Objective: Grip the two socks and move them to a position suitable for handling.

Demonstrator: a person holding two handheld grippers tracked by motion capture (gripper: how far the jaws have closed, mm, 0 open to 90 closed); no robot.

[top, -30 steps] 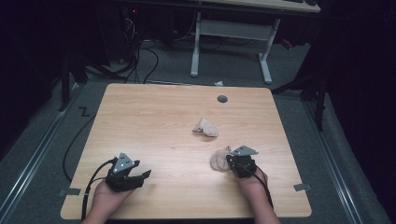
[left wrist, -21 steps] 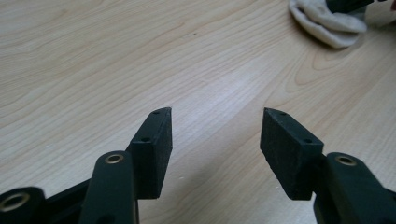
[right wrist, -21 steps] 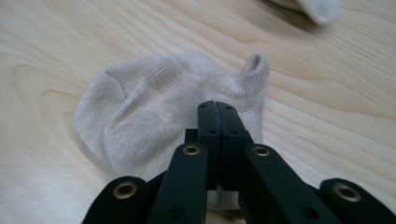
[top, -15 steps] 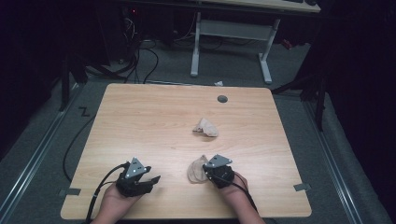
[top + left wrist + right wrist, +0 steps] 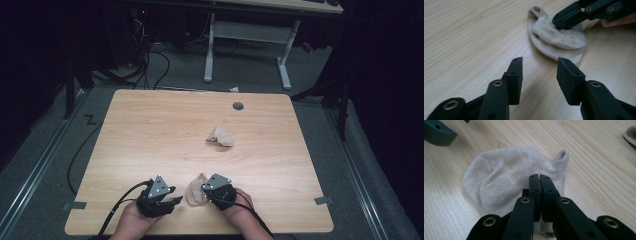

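Right tongs (image 5: 539, 178), clamped on the beige sock (image 5: 506, 180), have dragged it to the table's (image 5: 150, 130) near edge; left tongs (image 5: 539, 70), just narrowing yet empty, wait beside it to take hold

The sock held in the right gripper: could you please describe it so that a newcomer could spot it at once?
On the wooden table, look at the near edge, between the person's two grippers. There a beige sock lies pinched in the shut jaws of the right gripper. The other sock lies alone, crumpled near the table's middle.
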